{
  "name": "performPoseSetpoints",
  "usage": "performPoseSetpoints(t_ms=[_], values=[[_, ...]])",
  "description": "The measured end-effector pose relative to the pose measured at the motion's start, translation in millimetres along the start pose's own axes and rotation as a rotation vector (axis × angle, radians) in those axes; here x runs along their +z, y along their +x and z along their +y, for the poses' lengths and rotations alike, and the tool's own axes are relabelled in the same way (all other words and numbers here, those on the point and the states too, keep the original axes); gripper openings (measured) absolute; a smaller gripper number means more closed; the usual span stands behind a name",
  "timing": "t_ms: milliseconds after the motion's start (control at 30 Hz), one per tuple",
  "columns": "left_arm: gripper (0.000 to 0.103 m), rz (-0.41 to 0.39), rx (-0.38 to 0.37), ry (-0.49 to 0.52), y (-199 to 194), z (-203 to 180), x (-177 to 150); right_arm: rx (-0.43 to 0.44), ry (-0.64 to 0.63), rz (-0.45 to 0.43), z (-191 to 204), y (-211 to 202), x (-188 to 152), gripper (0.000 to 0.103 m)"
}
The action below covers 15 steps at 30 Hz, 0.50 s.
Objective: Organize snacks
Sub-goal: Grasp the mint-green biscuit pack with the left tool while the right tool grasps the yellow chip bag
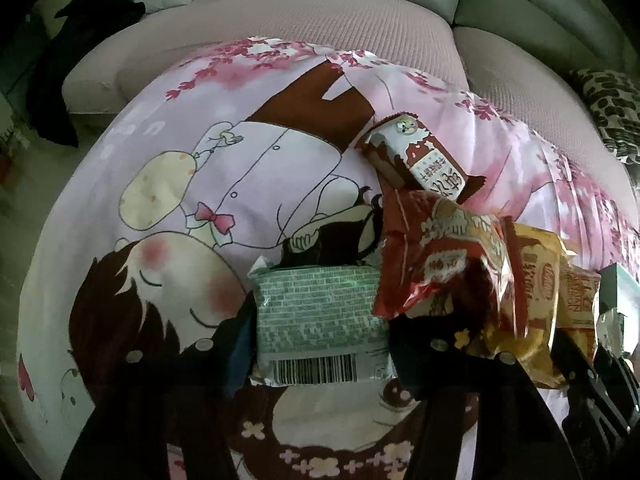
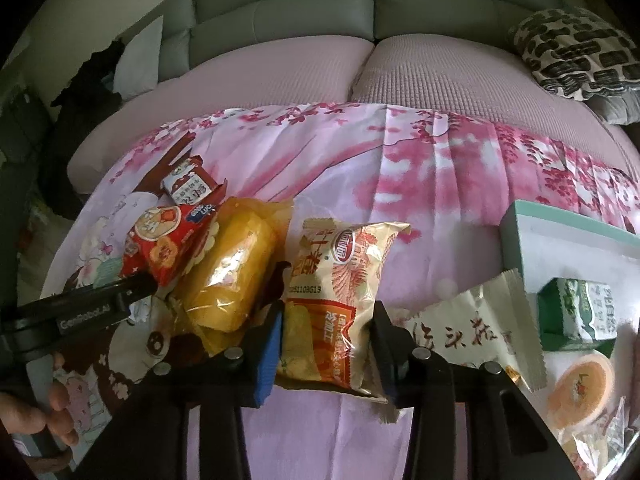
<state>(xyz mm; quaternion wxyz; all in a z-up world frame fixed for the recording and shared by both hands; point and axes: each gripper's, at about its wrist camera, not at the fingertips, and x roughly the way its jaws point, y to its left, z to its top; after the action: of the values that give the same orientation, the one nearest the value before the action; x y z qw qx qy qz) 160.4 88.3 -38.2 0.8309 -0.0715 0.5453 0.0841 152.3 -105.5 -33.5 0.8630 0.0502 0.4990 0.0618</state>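
Note:
A green snack packet (image 1: pixel 320 308), barcode side up, lies on the pink cartoon cloth (image 1: pixel 180 200) between my left gripper's (image 1: pixel 320 320) fingers, which press its two sides. Right of it are a red packet (image 1: pixel 440 264), a yellow packet (image 1: pixel 532 300) and a brown-and-white bar (image 1: pixel 416 160). My right gripper (image 2: pixel 328 312) is shut on a beige-and-orange packet (image 2: pixel 340 280); the blue pad (image 2: pixel 268 352) presses its left edge. A yellow cake packet (image 2: pixel 228 276) and the red packet (image 2: pixel 168 244) lie to its left.
A teal box (image 2: pixel 560 236) at the right holds a green carton (image 2: pixel 576 312). A white packet with calligraphy (image 2: pixel 472 332) and an orange jelly cup (image 2: pixel 580 388) lie near it. A hand (image 2: pixel 40 412) holds the left tool. Behind the cloth are pink sofa cushions (image 2: pixel 280 68) and a patterned pillow (image 2: pixel 572 52).

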Motion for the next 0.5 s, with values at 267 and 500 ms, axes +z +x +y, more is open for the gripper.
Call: performPoseSetpoints(t_ms=[267,500], values=[[0.061,-0.057,0.009,-0.011,-30,5,-10,0.001,0.032,-0.028,-7,-24,-7,0.043],[0.061,-0.121,-0.003,0.029,-60,-4,-10,-0.007,0.057,-0.064,-13,-51,-11,0.043]])
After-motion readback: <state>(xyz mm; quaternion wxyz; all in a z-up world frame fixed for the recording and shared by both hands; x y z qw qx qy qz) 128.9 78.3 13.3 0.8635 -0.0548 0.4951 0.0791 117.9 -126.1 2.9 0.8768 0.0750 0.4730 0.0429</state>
